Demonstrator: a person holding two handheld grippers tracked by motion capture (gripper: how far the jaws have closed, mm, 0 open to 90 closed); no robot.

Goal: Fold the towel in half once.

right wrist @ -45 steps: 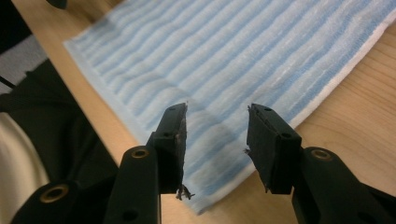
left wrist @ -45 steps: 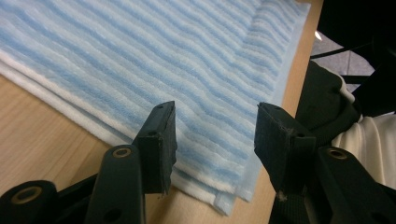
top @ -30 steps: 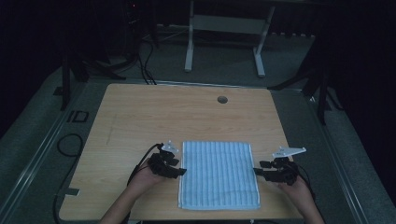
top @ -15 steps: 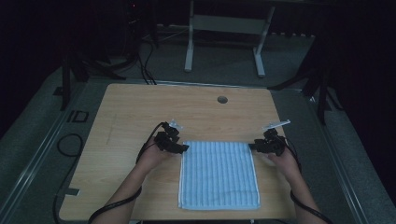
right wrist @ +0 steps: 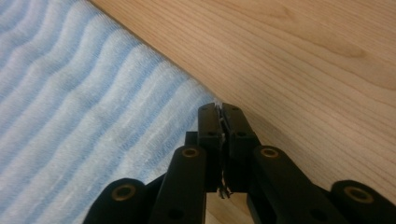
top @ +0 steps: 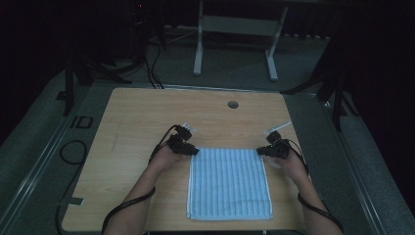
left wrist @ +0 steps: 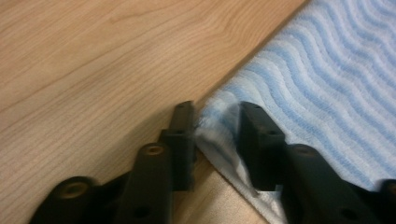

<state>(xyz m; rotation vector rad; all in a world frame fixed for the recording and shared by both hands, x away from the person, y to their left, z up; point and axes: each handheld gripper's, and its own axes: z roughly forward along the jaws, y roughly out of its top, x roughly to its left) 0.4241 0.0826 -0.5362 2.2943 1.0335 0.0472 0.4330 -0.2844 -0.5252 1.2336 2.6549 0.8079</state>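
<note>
Striped towel [top: 229, 182] flat, long axis front-to-back, grippers at far corners

Only one marking can be read: the large dark letters "ID" [top: 80, 122] stand on the grey floor strip just beside the left edge of the light wooden table [top: 147, 117], well away from either gripper's fingers, off to the left of the left ones. Nothing readable shows on the wood or the cloth seen around the fingers in the two gripper views.
</note>
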